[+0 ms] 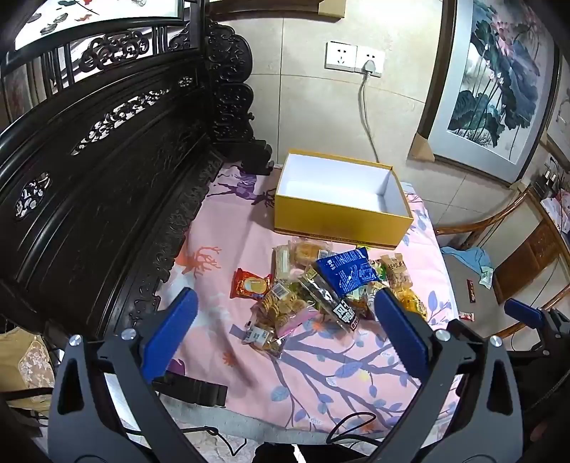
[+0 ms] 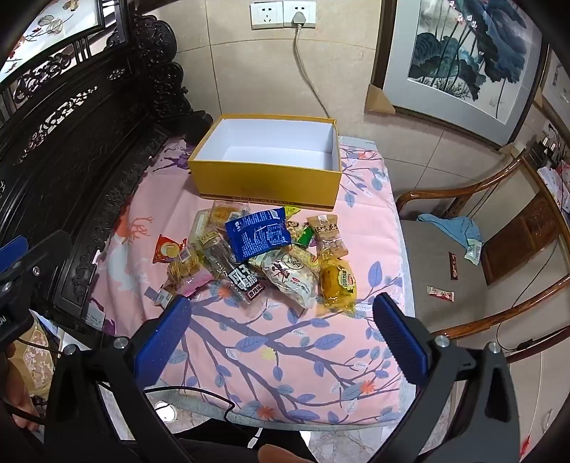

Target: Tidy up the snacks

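Note:
A pile of snack packets lies on the pink patterned cloth (image 2: pixel 270 349): a blue packet (image 2: pixel 258 237) on top, a red packet (image 2: pixel 167 249) at the left, a yellow packet (image 2: pixel 338 283) at the right, a bag of round crackers (image 1: pixel 281 308). Behind the pile stands an empty yellow box (image 2: pixel 267 178) with a white inside; it also shows in the left wrist view (image 1: pixel 338 217). My left gripper (image 1: pixel 285 327) is open, held above the near side of the pile. My right gripper (image 2: pixel 281 331) is open and empty, nearer than the pile.
A dark carved wooden bench back (image 1: pixel 107 178) runs along the left. A wooden chair (image 2: pixel 498 256) at the right holds a blue cloth (image 2: pixel 452 226) and small snack bars (image 2: pixel 441 294). A wall socket with a cable (image 2: pixel 299 16) is behind the box. A framed painting (image 2: pixel 463 60) leans at the right.

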`<state>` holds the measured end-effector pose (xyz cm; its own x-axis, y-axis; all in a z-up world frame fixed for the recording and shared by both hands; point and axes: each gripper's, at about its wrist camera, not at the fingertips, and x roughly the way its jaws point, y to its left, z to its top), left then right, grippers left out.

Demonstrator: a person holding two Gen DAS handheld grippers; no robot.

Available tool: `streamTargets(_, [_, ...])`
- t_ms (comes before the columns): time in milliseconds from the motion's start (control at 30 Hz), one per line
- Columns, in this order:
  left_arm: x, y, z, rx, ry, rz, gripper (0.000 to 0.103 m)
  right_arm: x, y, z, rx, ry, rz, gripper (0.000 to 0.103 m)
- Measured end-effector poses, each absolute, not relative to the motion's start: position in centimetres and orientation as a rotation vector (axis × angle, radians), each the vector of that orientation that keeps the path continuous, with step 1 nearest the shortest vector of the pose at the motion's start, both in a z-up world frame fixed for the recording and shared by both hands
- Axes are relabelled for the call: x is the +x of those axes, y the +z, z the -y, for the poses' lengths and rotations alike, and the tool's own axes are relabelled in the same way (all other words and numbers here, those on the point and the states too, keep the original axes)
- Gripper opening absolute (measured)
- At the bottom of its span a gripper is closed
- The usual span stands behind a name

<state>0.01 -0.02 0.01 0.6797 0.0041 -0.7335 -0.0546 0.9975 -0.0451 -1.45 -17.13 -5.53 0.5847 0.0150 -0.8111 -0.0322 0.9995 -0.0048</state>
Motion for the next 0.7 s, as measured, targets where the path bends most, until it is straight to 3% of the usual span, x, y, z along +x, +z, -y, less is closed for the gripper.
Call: streamTargets(700, [0.14, -0.19, 0.03, -0.054, 0.040, -0.829, 0.101, -1.50, -5.65, 17.20, -0.021, 0.025, -0.947, 0.102])
